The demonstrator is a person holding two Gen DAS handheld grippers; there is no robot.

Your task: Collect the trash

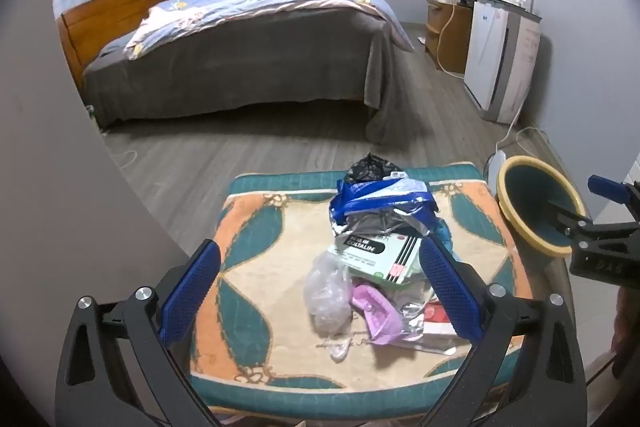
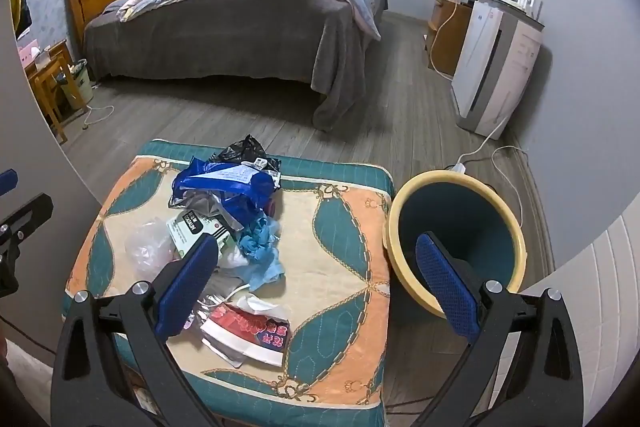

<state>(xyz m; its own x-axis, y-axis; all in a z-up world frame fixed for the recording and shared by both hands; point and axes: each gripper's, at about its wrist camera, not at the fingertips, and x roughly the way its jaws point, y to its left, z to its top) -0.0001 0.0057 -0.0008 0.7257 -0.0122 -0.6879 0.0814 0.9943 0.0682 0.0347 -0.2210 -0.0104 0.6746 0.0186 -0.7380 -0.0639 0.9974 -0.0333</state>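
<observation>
Beyond the patterned surface (image 2: pixel 340 227): a bed (image 2: pixel 240 27), an air purifier (image 2: pixel 492 67). Just beside its right edge, a yellow-rimmed bin (image 2: pixel 460 187). Heaped from far edge toward near edge, slightly left of centre: trash (image 1: pixel 380 247), crumpled blue wrapper, clear bag, green box, pink scrap. Left gripper (image 1: pixel 320 291) jaws wide around the heap, not touching; right gripper (image 2: pixel 316 291) jaws wide, empty.

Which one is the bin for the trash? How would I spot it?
Find the patterned cushion holding the trash pile. Right beside its right edge, on the floor, stands the bin: a round bucket, dark teal inside, with a pale yellow rim. Nothing else nearby is round and open.
</observation>
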